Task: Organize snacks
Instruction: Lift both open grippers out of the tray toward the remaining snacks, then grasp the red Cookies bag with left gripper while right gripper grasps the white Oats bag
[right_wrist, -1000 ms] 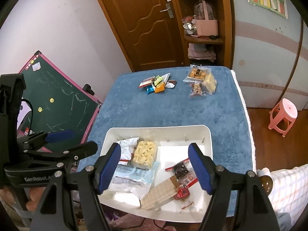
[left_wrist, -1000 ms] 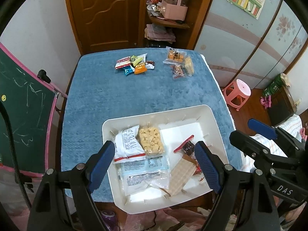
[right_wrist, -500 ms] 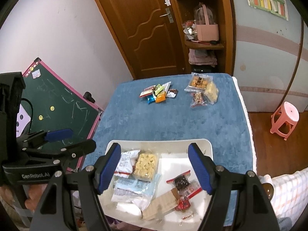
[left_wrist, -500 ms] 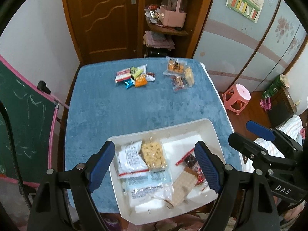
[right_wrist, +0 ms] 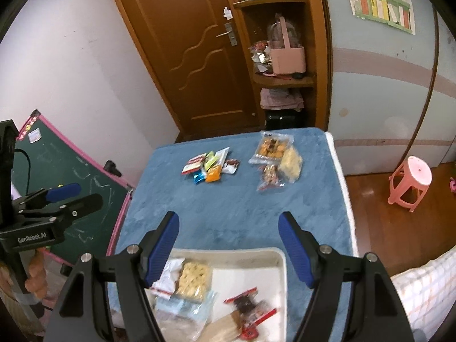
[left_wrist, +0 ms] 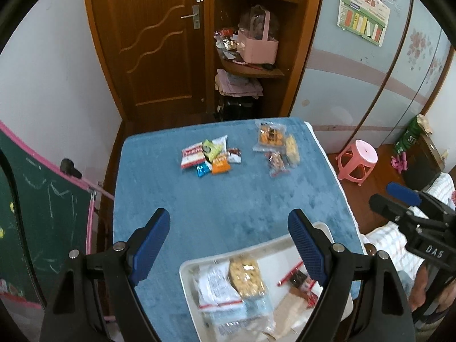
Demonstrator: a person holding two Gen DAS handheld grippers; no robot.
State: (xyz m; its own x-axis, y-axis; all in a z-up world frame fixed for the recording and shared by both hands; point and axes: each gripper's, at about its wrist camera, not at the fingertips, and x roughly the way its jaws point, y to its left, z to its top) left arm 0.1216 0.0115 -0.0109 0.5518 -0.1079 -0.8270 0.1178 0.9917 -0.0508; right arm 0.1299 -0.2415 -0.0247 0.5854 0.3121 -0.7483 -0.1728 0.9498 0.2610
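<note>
both grippers lift off the tray and swing toward the far snacks

and up they come. a second ago both cameras looked nearly straight down into the white tray; now it has slid to the bottom of each view and the far end of the blue-covered surface fills the middle. the left gripper has its jaws wide with nothing between them, only bare blue cloth showing through. same on the right gripper: jaws wide, empty, no change in gap.

the tray sits at the near edge of the surface and already holds a white packet, a clear bag of yellow puffs, a flat bluish pack, a tan wafer and some red-wrapped pieces.

two lots are left, well apart from the tray. to the left, a heap of small wrapped snacks in red-white, green, orange and blue. just beside it to the right, three clear bags of biscuits, touching one another.

my read: a drop-off is done and this is the reach for the next pick. neither gripper is near either lot yet, and which one is the target i cannot tell.
</note>
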